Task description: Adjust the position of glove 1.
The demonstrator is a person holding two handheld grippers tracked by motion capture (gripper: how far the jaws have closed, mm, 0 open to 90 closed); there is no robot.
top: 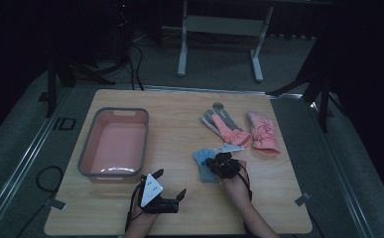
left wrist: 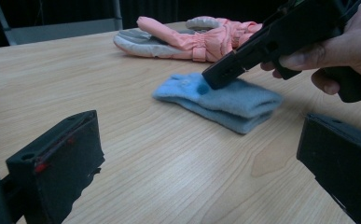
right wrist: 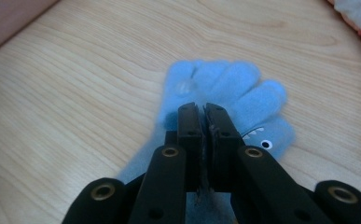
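A small blue knit glove (top: 203,167) (left wrist: 234,100) (right wrist: 234,81) with a shark face lies flat on the wooden table (top: 179,119). My right gripper (top: 213,161) (right wrist: 204,114) (left wrist: 214,79) points down at it, jaws pressed together and tips resting on the glove's palm. I cannot tell if any fabric is pinched. To the lower left, my left gripper (top: 171,183) (left wrist: 201,158) hovers low over bare wood, open, nothing between its jaws.
A pink basin with a grey rim (top: 86,148) (right wrist: 5,14) stands at the table's left. Two pink and grey ski gloves (top: 226,126) (top: 264,133) (left wrist: 192,39) lie beyond the blue glove. A table frame stands on the floor behind.
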